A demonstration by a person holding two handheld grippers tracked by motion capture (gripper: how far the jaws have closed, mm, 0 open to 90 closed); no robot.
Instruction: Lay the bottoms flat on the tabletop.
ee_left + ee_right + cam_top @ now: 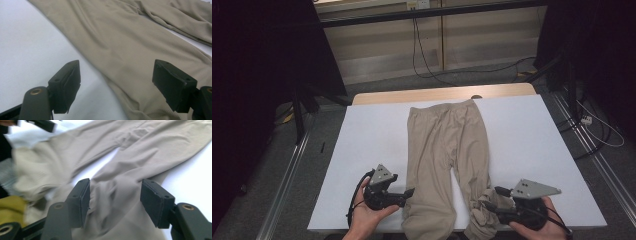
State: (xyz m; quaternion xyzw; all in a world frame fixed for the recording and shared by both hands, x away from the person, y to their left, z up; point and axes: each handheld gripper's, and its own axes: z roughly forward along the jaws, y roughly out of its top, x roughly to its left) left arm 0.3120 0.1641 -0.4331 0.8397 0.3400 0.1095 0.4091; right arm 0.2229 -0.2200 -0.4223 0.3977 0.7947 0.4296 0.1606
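Beige trousers (447, 145) lie flat along the middle of the white table (372, 135), legs toward the person. Left gripper (408, 192) sits at the left leg's edge, jaws wide, nothing clamped. Right gripper (492, 197) hovers over the bunched right cuff, jaws apart, pads clear of the cloth.

The trousers (447, 150) are beige, of thin ribbed knit fabric, and lie flat on the white table (532, 145). The waistband lies at the far edge, touching the bare wooden strip. The two legs run toward the person and part just below the crotch, leaving a narrow wedge of white between them. The left leg (120, 57) lies smooth and straight; its hem hangs over the near edge. The right leg (130, 195) is creased and bunched into a lump at its hem, near the table's front edge.
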